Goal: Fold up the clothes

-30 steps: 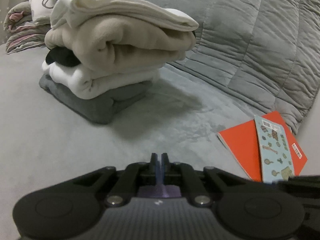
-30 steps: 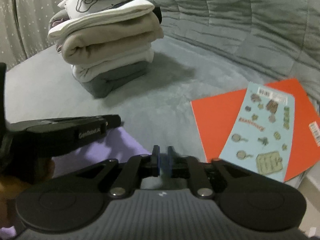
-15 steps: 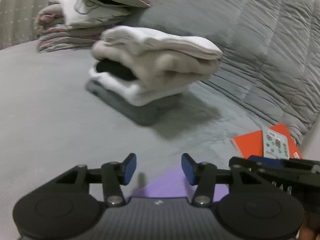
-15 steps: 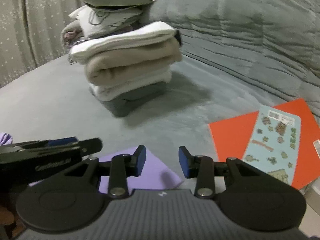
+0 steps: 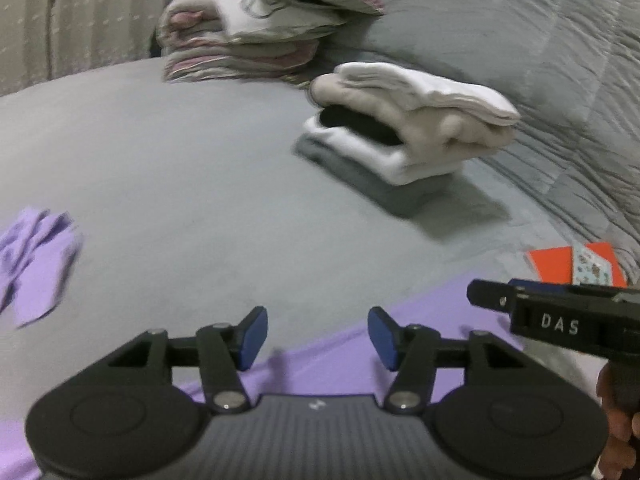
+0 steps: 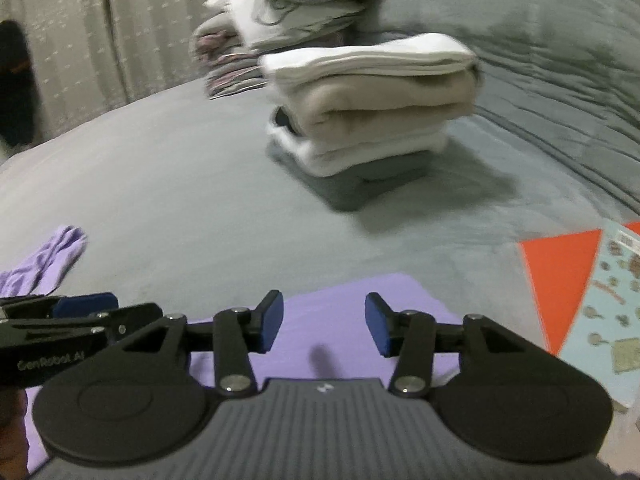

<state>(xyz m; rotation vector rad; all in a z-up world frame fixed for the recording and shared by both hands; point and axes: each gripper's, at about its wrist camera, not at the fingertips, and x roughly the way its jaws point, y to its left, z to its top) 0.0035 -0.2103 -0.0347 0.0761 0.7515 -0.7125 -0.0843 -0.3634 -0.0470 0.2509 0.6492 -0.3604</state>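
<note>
Left gripper [image 5: 316,338] and right gripper [image 6: 323,328] side by side, jaws opening, blue pads clear of cloth, gripping nothing. Flat lilac garment [image 6: 352,312] spread on grey bed cover [image 5: 180,168] beneath both. Crumpled lilac sleeve [image 5: 34,256] far left. Folded white, beige and grey stack [image 6: 372,108] beyond.

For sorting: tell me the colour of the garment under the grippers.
Light purple garment, plain, clearest in the right wrist view.

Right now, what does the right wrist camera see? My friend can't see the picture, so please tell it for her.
The right gripper hangs with its jaws opening and nothing between them, above a flat purple garment on a grey bed. Behind stands a stack of folded clothes; an orange folder lies at the right.
</note>
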